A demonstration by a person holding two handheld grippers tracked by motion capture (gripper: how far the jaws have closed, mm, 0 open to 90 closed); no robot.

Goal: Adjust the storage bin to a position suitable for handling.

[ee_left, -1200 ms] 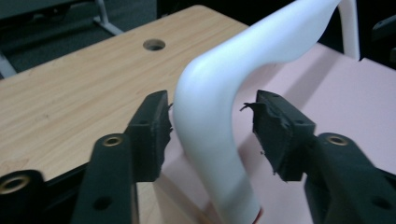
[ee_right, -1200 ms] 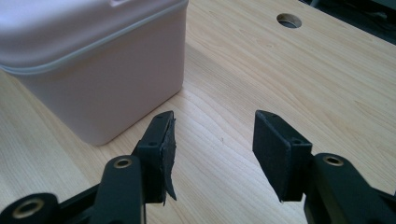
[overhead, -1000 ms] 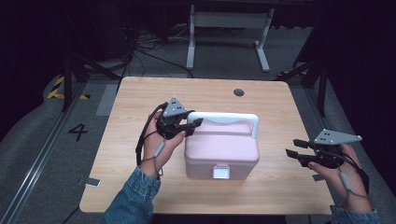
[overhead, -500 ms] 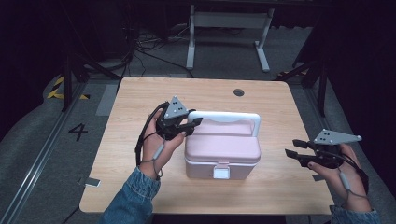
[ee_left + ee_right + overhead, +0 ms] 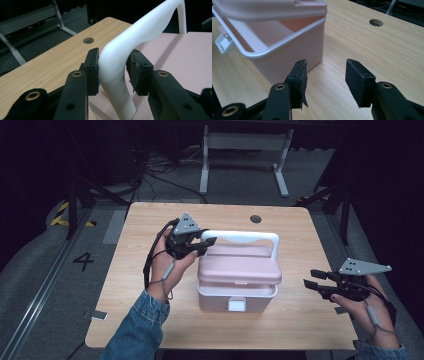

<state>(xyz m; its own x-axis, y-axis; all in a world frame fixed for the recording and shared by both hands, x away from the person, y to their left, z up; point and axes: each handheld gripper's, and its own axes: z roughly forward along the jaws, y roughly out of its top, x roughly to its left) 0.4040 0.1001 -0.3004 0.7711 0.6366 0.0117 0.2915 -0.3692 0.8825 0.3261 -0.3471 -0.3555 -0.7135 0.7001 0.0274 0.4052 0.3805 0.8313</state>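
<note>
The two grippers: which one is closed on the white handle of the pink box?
The left gripper: its pads press both sides of the white handle. The right gripper is open, beside the pink box, holding nothing.

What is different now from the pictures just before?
The left gripper has just closed its jaws onto the white plastic handle of the pink plastic box, and the lid has lifted off the rim. The right gripper and wooden table stayed put.
</note>
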